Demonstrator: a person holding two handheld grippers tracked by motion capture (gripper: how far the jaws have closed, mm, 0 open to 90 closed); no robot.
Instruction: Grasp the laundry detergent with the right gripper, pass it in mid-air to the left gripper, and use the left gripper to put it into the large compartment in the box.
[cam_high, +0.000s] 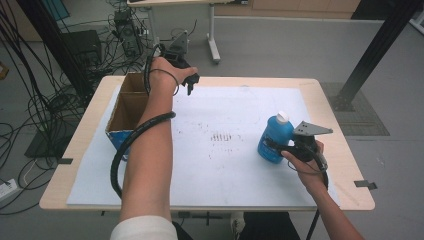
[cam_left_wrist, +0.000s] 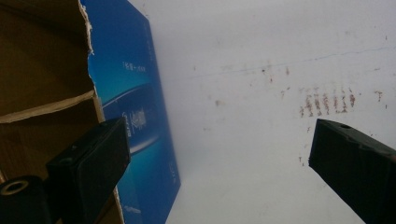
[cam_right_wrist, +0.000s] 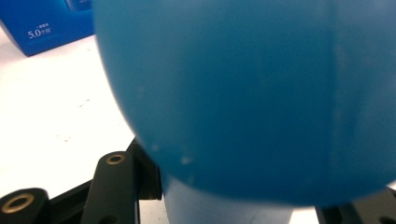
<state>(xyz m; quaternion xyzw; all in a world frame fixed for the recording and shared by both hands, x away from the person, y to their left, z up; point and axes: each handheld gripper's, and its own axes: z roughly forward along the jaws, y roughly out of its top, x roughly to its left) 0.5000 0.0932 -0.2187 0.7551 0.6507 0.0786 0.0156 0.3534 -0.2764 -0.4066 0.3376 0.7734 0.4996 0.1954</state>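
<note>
A blue bottle (cam_high: 272, 137) with a white cap stands on the white sheet (cam_high: 225, 150) at the right, leaning slightly. My right gripper (cam_high: 281, 148) is shut on the bottle's lower body from the right side. In the right gripper view the blue bottle (cam_right_wrist: 252, 93) sits close up between the jaws of my right gripper (cam_right_wrist: 224, 196). My left gripper (cam_high: 190, 86) hangs open at the far side of the table, just right of an open cardboard box (cam_high: 127, 107). In the left gripper view my left gripper (cam_left_wrist: 219, 144) has its jaws spread wide, with the box's blue side (cam_left_wrist: 135, 116) by the left jaw.
The box is brown inside and blue outside, and sits at the sheet's left edge; its blue wall (cam_right_wrist: 42, 23) also appears in the right gripper view. Faint brown marks (cam_high: 222, 136) stain the sheet's middle. Cables (cam_high: 45, 100) and table legs (cam_high: 214, 45) lie on the floor beyond.
</note>
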